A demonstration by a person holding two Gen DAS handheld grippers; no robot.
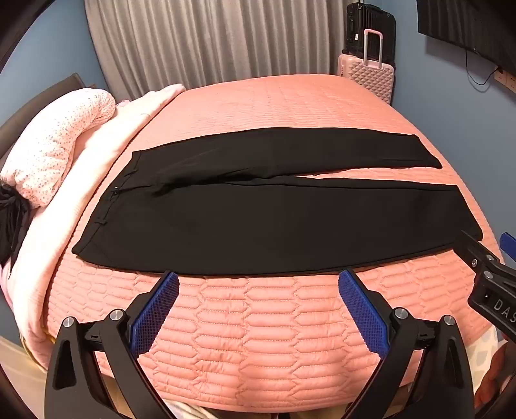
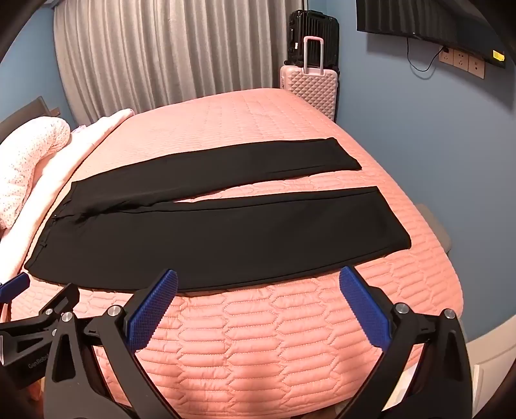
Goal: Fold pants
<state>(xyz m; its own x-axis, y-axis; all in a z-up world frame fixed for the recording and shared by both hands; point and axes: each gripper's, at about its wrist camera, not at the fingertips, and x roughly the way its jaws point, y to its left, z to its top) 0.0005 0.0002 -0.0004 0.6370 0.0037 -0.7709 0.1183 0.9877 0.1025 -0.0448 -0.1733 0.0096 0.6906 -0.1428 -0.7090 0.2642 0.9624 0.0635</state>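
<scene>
Nearest the lens, left gripper [image 1: 258, 277]: black hinged arms with silver pivot pins, blue fingers [image 1: 154, 312] faced with a fine knurled grid, jaws spread fully wide, nothing between them. Right gripper [image 2: 258, 277]: same build, jaws likewise at full spread and empty; it hangs tilted downward over the near edge of the bed, as does the left. In the left wrist view the right gripper's black body enters from the right edge; in the right wrist view the left gripper shows at the left edge. Below both: quilted bedspread [image 1: 258, 338], salmon-pink, slightly glossy, stitched in elongated hexagon cells near the edge and a finer grid farther back. Just beyond the fingertips lie the pants [image 1: 258, 225], black, matte, smooth weave, spread flat across the bed, waistband to the left with belt loops visible, two legs running right and parting in a narrow V that exposes the quilt. Neither gripper touches the cloth. Left of the waistband: pale pink folded blanket [image 1: 106, 151] and a speckled rolled pillow [image 1: 54, 145]. Far side: grey pleated curtain [image 1: 209, 38], a pink diamond-embossed hard suitcase [image 1: 371, 77] with a black ribbed suitcase [image 1: 371, 25] behind, blue wall [image 2: 419, 112].
</scene>
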